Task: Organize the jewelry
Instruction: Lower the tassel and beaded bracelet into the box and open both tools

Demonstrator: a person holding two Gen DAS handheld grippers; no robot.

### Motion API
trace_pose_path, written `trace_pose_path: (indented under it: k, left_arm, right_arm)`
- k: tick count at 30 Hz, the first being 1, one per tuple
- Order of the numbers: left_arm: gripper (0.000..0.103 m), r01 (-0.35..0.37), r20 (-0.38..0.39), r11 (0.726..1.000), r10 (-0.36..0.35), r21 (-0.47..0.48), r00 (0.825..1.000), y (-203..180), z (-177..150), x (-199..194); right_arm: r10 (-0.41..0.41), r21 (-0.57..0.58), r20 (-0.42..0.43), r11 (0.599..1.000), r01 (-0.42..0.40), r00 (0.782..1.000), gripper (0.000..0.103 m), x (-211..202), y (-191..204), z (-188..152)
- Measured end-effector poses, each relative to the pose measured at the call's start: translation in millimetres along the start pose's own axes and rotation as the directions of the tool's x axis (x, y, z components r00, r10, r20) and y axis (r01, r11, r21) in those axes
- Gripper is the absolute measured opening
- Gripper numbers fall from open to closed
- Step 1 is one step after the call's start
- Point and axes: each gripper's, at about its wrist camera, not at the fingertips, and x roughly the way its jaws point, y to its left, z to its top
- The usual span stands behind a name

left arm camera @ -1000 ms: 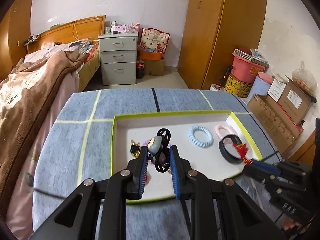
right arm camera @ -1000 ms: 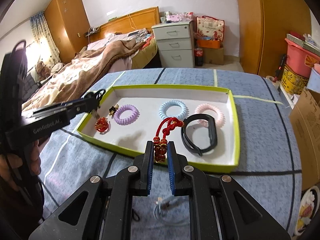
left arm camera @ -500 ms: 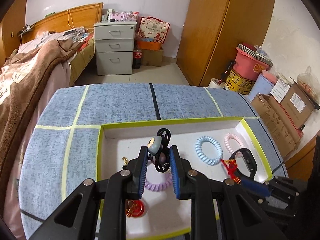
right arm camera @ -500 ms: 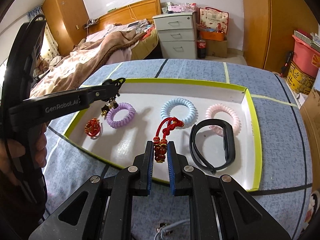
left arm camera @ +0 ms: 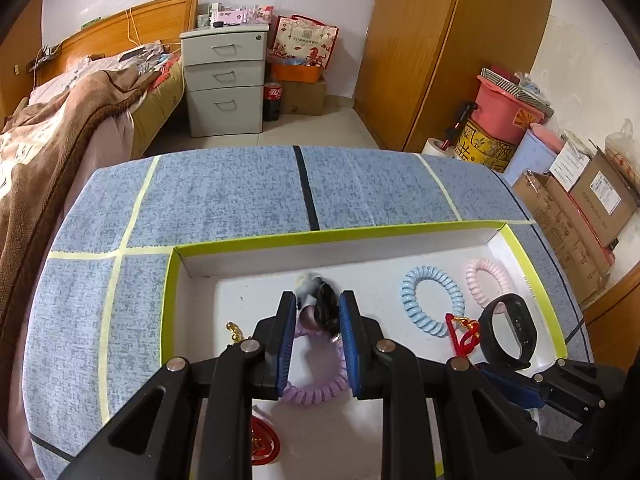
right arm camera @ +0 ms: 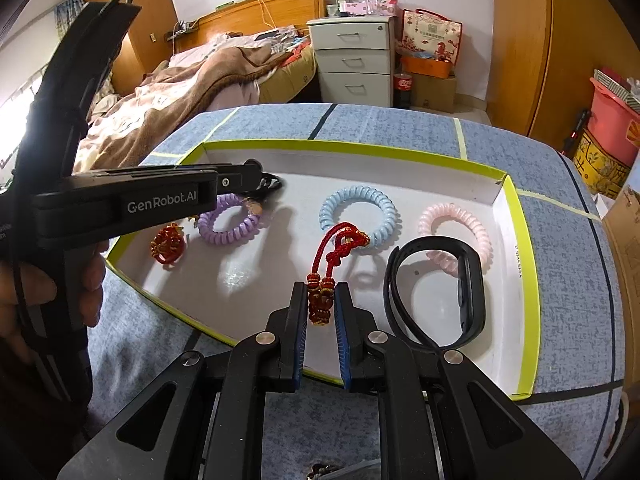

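Both grippers pinch jewelry above the tray point(right arm camera: 524, 296): left gripper point(left arm camera: 318, 312) a blurred hair clip point(left arm camera: 320, 308); right gripper point(right arm camera: 322, 300) a red tassel charm point(right arm camera: 320, 304).

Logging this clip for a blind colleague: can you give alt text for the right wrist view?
The right tool is shut on a red knotted charm over a white, green-rimmed tray holding purple, blue and pink coil bands and a black wristband. The left tool reaches in above the purple band.

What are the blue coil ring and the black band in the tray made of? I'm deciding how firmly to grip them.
Blue coil ring: looks like glossy plastic, spiralled like a phone cord, probably stretchy. Black band: likely matte silicone or rubber, a smooth, flexible-looking loop with no shine.
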Motion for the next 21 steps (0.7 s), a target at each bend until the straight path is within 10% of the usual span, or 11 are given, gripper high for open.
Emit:
trace_pose_path:
  k: [21]
  left_arm:
    - [0.044, -0.005, 0.002, 1.0, 0.005, -0.006, 1.0, -3.1, -4.9, -8.3]
  right_arm:
    - [0.009, -0.005, 0.027, 1.0, -0.009, 1.0, 0.033, -7.9, 0.9, -4.5]
